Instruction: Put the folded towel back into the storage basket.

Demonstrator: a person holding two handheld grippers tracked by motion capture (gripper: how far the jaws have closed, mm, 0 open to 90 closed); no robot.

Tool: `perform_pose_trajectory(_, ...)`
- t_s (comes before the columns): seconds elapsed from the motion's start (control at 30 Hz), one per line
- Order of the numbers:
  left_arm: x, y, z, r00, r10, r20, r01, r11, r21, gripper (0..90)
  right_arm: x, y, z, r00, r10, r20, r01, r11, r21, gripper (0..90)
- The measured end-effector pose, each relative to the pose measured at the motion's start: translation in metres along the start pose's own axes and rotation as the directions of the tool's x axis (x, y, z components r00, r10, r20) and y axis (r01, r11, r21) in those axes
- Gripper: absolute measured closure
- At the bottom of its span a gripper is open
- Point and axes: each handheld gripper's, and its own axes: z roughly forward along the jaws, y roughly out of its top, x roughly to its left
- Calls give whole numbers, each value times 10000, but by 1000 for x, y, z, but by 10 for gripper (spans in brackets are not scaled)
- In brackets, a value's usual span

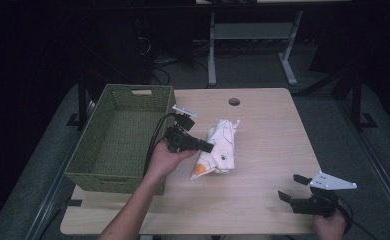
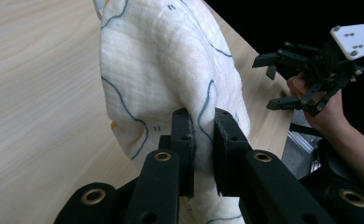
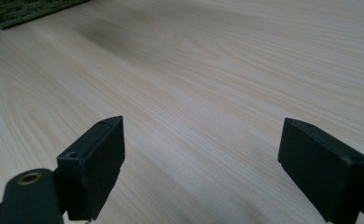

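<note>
Pinching a fold of the soft white cloth (image 2: 166,70) mid-table, the left gripper (image 2: 201,126) grips light, limp fabric likely to sag, while the right gripper (image 1: 297,187) waits spread near the front right corner.

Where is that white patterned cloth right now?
In the high view the white cloth lies mid-table, just right of the green basket; the left gripper has pinched a fold of it.

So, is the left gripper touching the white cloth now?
Touching. In the left gripper view, the left gripper has both jaws pressed on a pinched fold of the white cloth, with no gap on either side.
</note>
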Motion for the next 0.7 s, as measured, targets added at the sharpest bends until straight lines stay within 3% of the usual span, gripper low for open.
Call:
perform_pose_trajectory(0.3,0,-2,-23,9995,-12,313,25,9991,-420,810,1,0,2,10000,-20,59,20,10000,75,142)
perform_pose_trajectory(0.53,-1,-1,-37,9991,101,401,-89,9995,-295,811,2,0,3,9998,-135,151,131,9995,275,142)
perform_pose_trajectory(0.7,4,-4,-59,9978,69,658,-29,9981,-608,810,0,1,3,9996,-167,213,161,9995,272,142)
